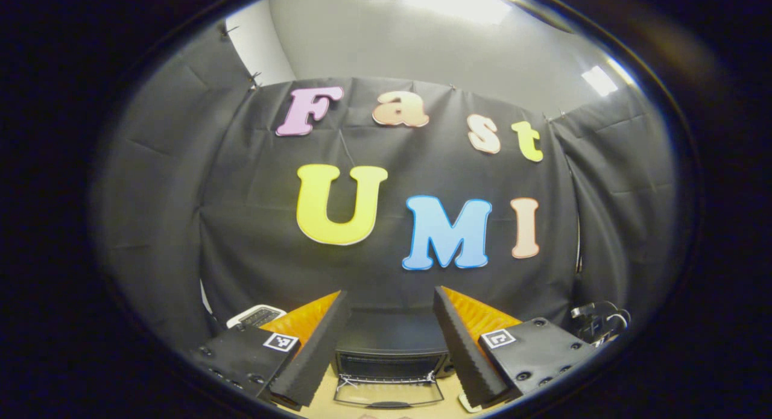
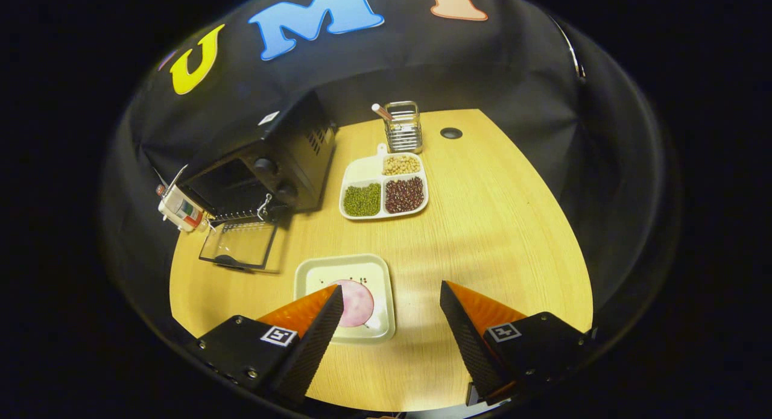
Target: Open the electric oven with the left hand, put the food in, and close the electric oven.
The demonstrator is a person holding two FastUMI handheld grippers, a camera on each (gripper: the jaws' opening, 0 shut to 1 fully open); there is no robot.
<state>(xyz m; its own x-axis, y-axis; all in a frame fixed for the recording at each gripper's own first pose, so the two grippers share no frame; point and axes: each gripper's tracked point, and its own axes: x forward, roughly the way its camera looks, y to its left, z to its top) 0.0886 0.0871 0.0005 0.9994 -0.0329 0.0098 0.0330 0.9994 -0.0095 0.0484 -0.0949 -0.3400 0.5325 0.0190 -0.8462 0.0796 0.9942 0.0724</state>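
The black electric oven [image 2: 265, 166] stands at the table's left with its glass door [image 2: 238, 245] folded down flat. A pink round slice of food [image 2: 357, 303] lies on a pale square plate [image 2: 374, 268] in front of the door. My right gripper [image 2: 392, 298] hangs open above the table just right of the plate, nothing between its fingers. In the left gripper view the oven [image 1: 392, 359] sits low and straight ahead, its door [image 1: 389, 392] down. My left gripper [image 1: 391, 307] is open and raised above it, empty.
A white divided tray [image 2: 362, 173] of green, red and tan beans sits right of the oven. Behind it stands a wire holder [image 2: 404, 129]. A small white appliance [image 2: 180, 209] is left of the oven. Bare wooden table [image 2: 512, 226] lies to the right.
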